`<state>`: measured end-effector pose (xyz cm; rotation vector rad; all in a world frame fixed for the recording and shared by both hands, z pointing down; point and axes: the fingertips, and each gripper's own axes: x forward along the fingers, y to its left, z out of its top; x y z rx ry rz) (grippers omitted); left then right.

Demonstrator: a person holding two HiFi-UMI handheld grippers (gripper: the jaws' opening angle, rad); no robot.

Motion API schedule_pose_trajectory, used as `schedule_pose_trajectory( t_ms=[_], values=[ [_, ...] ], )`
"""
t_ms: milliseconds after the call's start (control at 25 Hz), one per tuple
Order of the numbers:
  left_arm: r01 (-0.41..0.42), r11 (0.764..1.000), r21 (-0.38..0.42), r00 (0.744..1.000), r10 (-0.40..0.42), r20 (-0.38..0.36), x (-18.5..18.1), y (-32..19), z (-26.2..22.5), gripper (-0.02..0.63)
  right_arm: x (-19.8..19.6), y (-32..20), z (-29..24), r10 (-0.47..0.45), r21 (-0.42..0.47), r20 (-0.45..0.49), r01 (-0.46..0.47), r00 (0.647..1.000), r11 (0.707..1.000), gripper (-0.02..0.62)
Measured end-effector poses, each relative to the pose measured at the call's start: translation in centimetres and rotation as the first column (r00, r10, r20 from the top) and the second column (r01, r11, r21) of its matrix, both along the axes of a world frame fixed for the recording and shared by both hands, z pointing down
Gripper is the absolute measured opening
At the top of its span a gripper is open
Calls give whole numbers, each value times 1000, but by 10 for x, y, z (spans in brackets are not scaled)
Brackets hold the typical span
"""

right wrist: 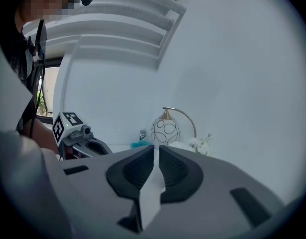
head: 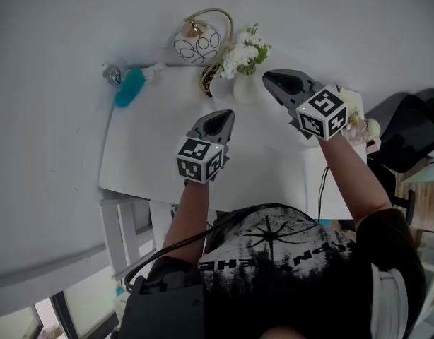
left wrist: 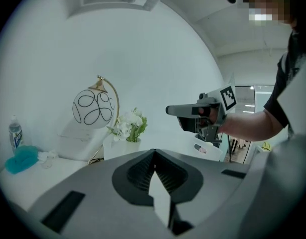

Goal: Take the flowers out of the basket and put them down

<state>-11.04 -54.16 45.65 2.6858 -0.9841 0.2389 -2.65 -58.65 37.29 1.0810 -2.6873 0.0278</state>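
A white basket (left wrist: 216, 151) stands at the table's right side, below my right gripper; through its handle hole something pink shows. In the head view pale flowers (head: 360, 122) peek out beside the right gripper's marker cube, which hides most of the basket. My right gripper (head: 271, 78) hovers in the air above the table, shut and empty, with its tips near a vase of white flowers (head: 245, 54). Nearer the person, my left gripper (head: 220, 119) is over the table's middle, also shut with nothing in it.
A globe lamp (head: 198, 44) with black loops and a gold arm stands at the table's (head: 153, 154) back edge. A teal fluffy thing (head: 130, 87) and a small bottle (head: 112, 73) lie at the back left corner. A dark chair (head: 411, 129) is to the right.
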Motion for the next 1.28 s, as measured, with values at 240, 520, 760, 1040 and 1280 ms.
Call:
schedule_pose_trajectory(
  t_ms=[240, 520, 760, 1040, 1280],
  values=[
    [-3, 1000, -14, 1000, 3, 11, -4, -14, 10, 11, 7, -37, 60, 28, -109, -56, -34, 998, 993, 114],
    [-9, 999, -54, 1000, 9, -16, -7, -24, 30, 11, 14, -76, 123, 88, -211, -129, -114, 988, 971, 250],
    [6, 996, -84, 1000, -8, -25, -16, -36, 45, 11, 7, -104, 161, 52, -243, -182, -96, 982, 965, 273],
    [11, 996, -85, 1000, -14, -26, -21, -39, 53, 11, -6, -127, 186, 35, -245, -162, -75, 986, 967, 276],
    [23, 995, -99, 1000, -25, -11, -27, -37, 61, 11, -19, -136, 190, 18, -212, -125, -45, 992, 976, 276]
  ],
)
